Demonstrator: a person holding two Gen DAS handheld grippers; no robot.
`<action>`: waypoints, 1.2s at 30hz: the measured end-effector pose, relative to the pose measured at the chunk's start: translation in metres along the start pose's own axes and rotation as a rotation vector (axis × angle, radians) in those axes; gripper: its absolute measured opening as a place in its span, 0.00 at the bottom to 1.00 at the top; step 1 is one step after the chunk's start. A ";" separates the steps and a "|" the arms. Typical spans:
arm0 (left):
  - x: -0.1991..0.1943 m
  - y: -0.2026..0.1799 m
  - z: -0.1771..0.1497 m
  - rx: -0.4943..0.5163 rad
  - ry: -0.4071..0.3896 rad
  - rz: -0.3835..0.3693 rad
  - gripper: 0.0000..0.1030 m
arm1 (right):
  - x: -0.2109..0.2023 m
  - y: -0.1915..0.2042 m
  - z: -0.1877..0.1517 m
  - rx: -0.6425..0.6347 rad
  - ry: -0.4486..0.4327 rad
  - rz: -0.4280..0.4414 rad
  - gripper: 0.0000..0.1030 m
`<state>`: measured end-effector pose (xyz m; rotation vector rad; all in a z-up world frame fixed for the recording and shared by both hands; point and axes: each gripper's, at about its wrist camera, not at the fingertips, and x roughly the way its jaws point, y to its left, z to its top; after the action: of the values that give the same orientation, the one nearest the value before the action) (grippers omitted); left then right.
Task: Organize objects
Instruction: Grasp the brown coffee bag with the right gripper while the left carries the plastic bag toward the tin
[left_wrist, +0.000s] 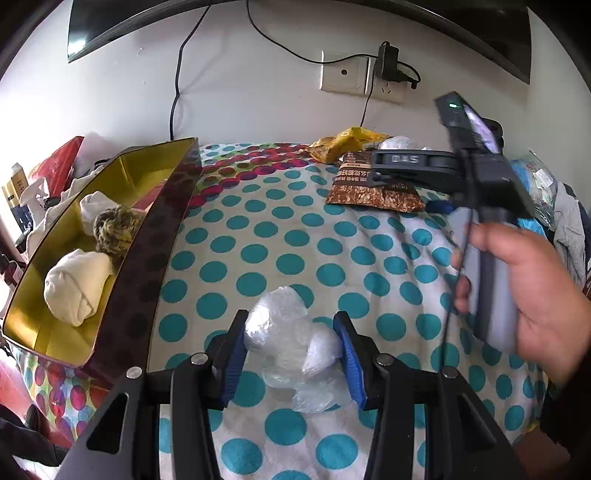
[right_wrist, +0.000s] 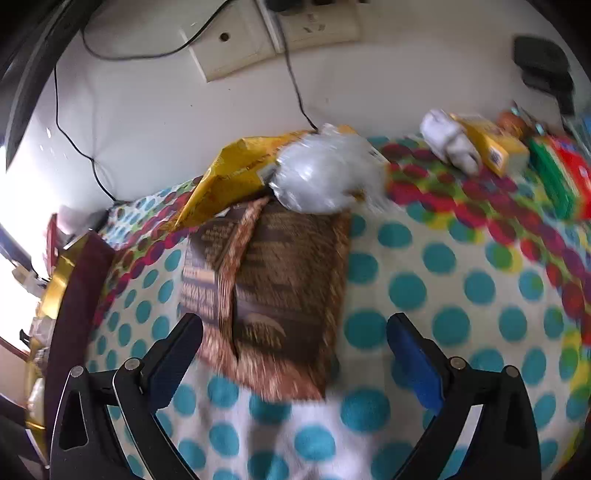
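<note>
My left gripper (left_wrist: 291, 349) is shut on a clear plastic bag bundle (left_wrist: 284, 332), holding it just over the dotted bedspread (left_wrist: 280, 236). To its left stands an open gold-lined tin box (left_wrist: 155, 236) with rolled socks (left_wrist: 77, 286) and a knitted ball (left_wrist: 116, 229) inside. My right gripper (right_wrist: 295, 332) is open above the near end of a brown snack packet (right_wrist: 288, 280), its fingers on either side. Behind the packet lie a yellow bag (right_wrist: 232, 166) and another clear plastic bundle (right_wrist: 325, 173). The right gripper also shows in the left wrist view (left_wrist: 406, 170), over the brown packet (left_wrist: 369, 192).
A white wall with sockets (left_wrist: 343, 75) and cables stands behind the bed. A white sock roll (right_wrist: 450, 142), a yellow box (right_wrist: 495, 146) and a green-red pack (right_wrist: 561, 173) lie at the far right. Clothes pile at the left (left_wrist: 55, 192) and right edges.
</note>
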<state>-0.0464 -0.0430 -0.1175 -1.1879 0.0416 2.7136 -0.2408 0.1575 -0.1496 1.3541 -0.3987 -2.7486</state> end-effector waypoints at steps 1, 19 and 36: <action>0.000 0.001 -0.001 0.001 0.002 0.003 0.45 | 0.002 0.003 0.001 -0.015 -0.002 -0.013 0.90; -0.010 0.002 0.003 -0.034 -0.047 0.043 0.45 | -0.042 -0.003 -0.034 -0.085 -0.068 0.156 0.33; -0.029 0.000 0.010 -0.037 -0.103 0.090 0.45 | -0.104 -0.029 -0.056 -0.121 -0.209 0.160 0.27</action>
<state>-0.0337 -0.0463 -0.0895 -1.0783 0.0318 2.8616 -0.1307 0.1907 -0.1090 0.9679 -0.3285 -2.7381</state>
